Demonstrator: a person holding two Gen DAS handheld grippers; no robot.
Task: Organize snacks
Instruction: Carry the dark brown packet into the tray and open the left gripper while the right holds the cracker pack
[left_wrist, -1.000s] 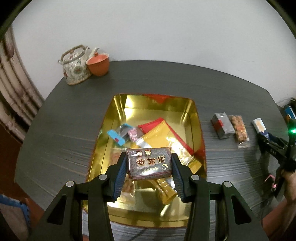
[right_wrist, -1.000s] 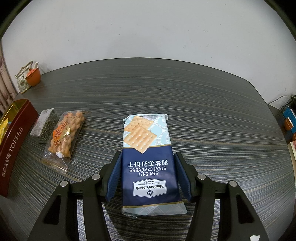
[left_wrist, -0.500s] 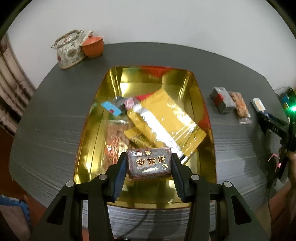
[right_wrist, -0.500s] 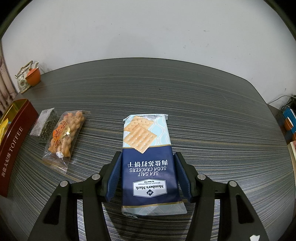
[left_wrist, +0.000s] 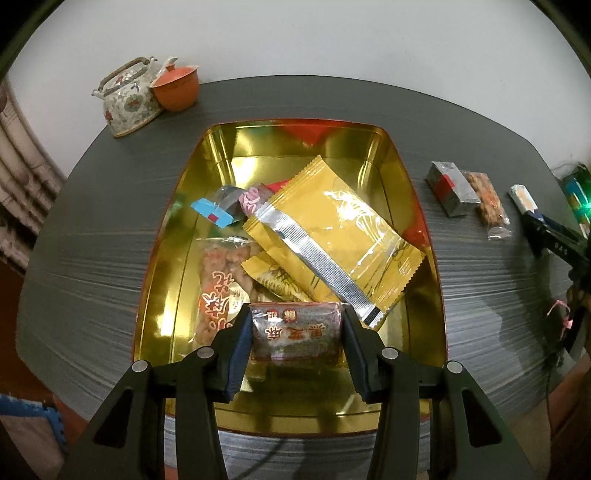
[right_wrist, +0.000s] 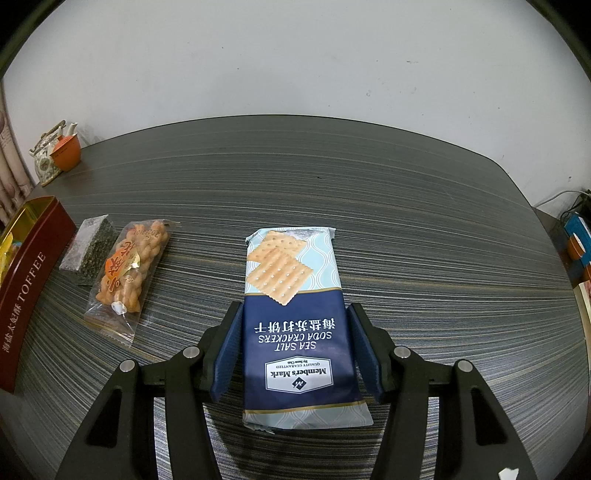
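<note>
A dark, finely striped desk (right_wrist: 369, 192) set against a plain white wall is shown in both wrist views.

Left wrist view: a gold-lined tin (left_wrist: 173, 258) is seen at the centre of the desk. Inside it, a large yellow packet (left_wrist: 332, 236) with a silver seam is laid diagonally over a second yellow packet (left_wrist: 273, 282); a clear bag with red characters (left_wrist: 218, 291) is seen at 8 o'clock from it, and small blue and pink wrapped sweets (left_wrist: 232, 206) at 10 o'clock. The left hand-held gripper (left_wrist: 295, 338) is closed on a dark brown snack block (left_wrist: 295, 334), its blue pads pressed on both short ends, with the block held over the near end of the tin. A patterned teapot (left_wrist: 127, 99) and an orange cup (left_wrist: 175, 88) stand at 11 o'clock from the tin.

Right wrist view: the tin's red outer wall, lettered TOFFEE, is seen at 9 o'clock. Just beside it lie a grey-green block (right_wrist: 88, 254) and a bag of fried twists (right_wrist: 129, 273), side by side. A blue sea salt soda cracker pack (right_wrist: 295, 325) lies flat on the desk at the centre. It is straddled by the right hand-held gripper (right_wrist: 295, 347), whose jaws stand narrow with the pads at the pack's long edges; whether they press on it cannot be told.
</note>
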